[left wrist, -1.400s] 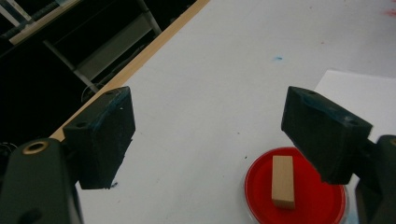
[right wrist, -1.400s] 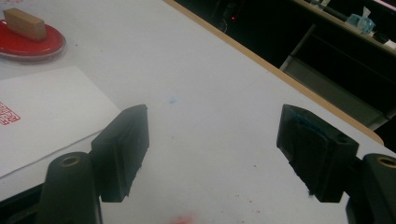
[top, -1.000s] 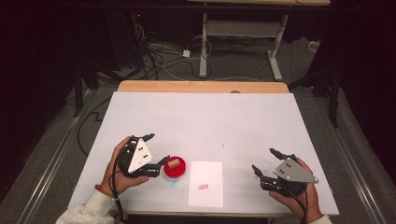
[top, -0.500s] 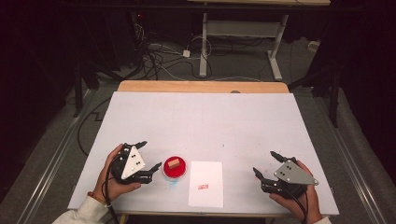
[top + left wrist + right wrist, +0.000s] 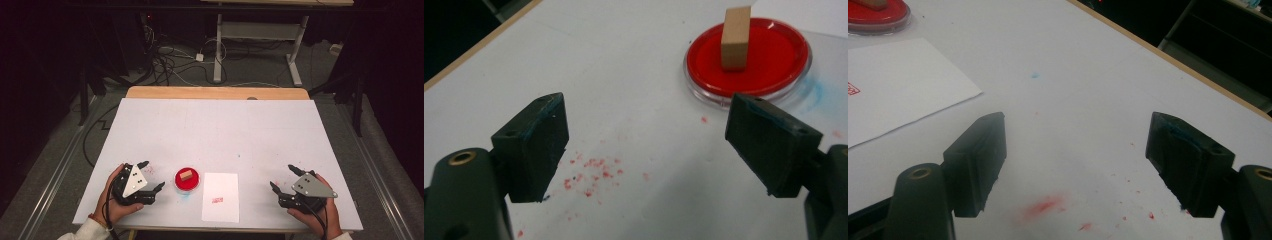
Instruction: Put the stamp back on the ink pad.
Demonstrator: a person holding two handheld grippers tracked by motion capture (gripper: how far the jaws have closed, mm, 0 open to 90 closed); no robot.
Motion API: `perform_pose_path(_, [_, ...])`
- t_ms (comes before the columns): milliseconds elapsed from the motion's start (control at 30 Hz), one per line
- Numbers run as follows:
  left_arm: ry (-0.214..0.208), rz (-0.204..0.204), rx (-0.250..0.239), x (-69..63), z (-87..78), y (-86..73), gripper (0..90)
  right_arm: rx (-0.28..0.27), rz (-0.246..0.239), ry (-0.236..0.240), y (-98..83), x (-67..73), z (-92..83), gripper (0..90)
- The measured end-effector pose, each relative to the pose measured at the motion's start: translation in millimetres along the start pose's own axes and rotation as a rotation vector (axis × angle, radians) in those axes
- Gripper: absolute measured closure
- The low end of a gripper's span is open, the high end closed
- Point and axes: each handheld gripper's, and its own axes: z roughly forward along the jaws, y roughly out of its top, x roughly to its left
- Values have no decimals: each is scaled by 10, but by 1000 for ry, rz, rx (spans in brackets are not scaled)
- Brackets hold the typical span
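A small wooden stamp block [image 5: 186,175] [image 5: 735,37] stands on a round red ink pad [image 5: 187,179] [image 5: 769,62] near the table's front edge. To its right lies a white paper sheet [image 5: 220,196] [image 5: 893,85] bearing a red stamp mark [image 5: 217,200] [image 5: 852,89]. My left gripper [image 5: 151,176] [image 5: 649,150] rests open on the table left of the pad, a little way short of it, with nothing between its jaws. At the front right, my right gripper [image 5: 281,177] [image 5: 1075,165] also stands open and holds nothing, well clear of the sheet.
The white table top [image 5: 220,130] carries red ink specks [image 5: 594,172] [image 5: 1045,206] near both grippers. A wooden strip [image 5: 215,93] edges the far side. Beyond it are cables [image 5: 165,60] on the floor and a desk frame [image 5: 255,30].
My left gripper has pulled back to the left, away from the ink pad, and now sits lower on the table. The right gripper has barely shifted.
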Motion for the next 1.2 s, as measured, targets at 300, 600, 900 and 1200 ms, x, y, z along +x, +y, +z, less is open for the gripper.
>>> perform_pose_path(300, [-20,6,8,-82,-16,-9,172,-10,-5,11,5,32,0,241])
perform_pose_path(600, [-33,0,8,-71,-36,-20,172,-20,-19,7,39,74,-18,241])
perform_pose_path(900, [-33,0,19,-78,-32,-28,173,-21,-18,15,39,70,-9,242])
perform_pose_path(1200, [-42,-6,15,-65,-34,-33,172,-25,-23,15,50,75,-9,242])
